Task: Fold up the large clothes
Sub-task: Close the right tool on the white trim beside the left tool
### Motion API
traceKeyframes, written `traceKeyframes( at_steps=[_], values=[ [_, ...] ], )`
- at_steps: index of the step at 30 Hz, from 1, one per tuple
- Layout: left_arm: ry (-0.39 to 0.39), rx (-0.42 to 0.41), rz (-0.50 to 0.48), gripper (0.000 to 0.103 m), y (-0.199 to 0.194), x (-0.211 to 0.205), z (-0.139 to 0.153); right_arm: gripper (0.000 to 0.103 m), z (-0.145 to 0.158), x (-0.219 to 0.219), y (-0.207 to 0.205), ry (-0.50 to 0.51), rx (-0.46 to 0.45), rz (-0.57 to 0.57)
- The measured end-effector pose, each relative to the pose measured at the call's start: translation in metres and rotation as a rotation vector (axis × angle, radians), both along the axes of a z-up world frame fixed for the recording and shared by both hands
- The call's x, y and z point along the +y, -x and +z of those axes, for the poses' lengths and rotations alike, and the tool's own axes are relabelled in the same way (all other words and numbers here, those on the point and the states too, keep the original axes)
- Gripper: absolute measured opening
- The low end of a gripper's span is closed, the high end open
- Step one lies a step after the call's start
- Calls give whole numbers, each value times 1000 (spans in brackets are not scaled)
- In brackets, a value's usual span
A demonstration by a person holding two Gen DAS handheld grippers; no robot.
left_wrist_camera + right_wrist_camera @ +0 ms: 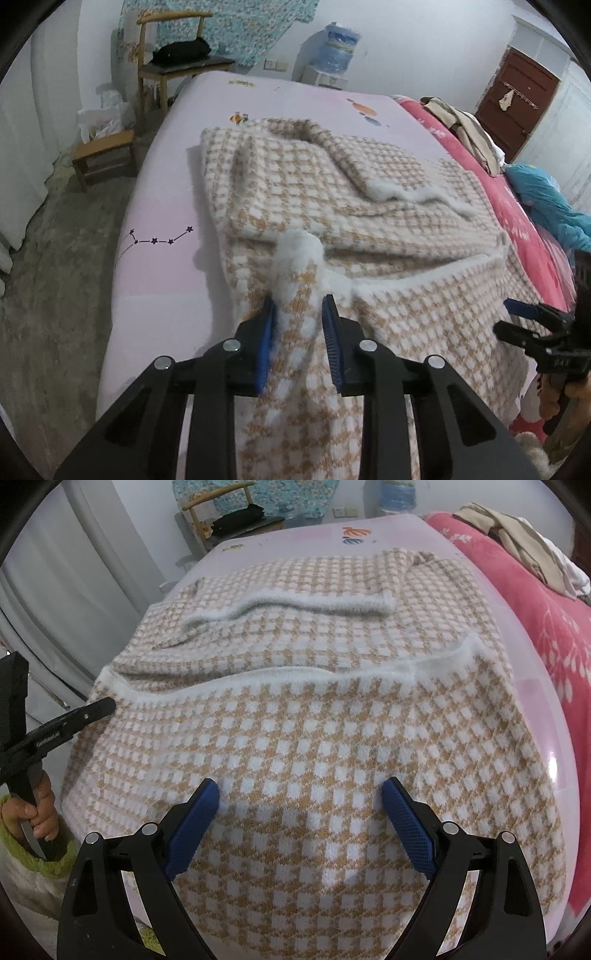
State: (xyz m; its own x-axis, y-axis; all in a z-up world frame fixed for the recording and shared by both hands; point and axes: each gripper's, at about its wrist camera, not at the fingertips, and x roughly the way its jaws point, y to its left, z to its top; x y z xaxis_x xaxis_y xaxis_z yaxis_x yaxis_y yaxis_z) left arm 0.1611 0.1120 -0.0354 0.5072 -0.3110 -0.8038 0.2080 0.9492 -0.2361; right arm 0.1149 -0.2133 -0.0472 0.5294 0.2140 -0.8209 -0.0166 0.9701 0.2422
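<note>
The houndstooth knit sweater [295, 738] lies spread on the pink-sheeted bed [155, 206], its tan-and-white body running away from both hand-held grippers toward the far end of the bed, with the sleeves already laid across the upper part.

The left hand-held gripper [301, 314] has its blue pads narrowed onto a bunched ridge of the sweater's near left edge, white fleecy trim puffing out just beyond the fingertips; the pads press the fabric from both sides, so it holds the cloth. The right hand-held gripper [301, 794] stands wide, its fingers straddling flat fabric near the hem without pinching it.

The sweater's long axis runs straight ahead of both grippers, hem nearest, collar farthest. The left one already has its corner; the right is directly over its own side of the hem, so it probably needs only to drop and close. The likely next fold carries the hem forward, away from the grippers, over the folded sleeves [288, 603].
</note>
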Motion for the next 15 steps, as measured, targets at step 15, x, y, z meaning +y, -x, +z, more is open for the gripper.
traceKeyframes(
  at_steps=[15],
  values=[
    [-366, -27, 31, 25, 4, -48, -12, 86, 22, -51, 29, -66, -61, -72]
  ],
)
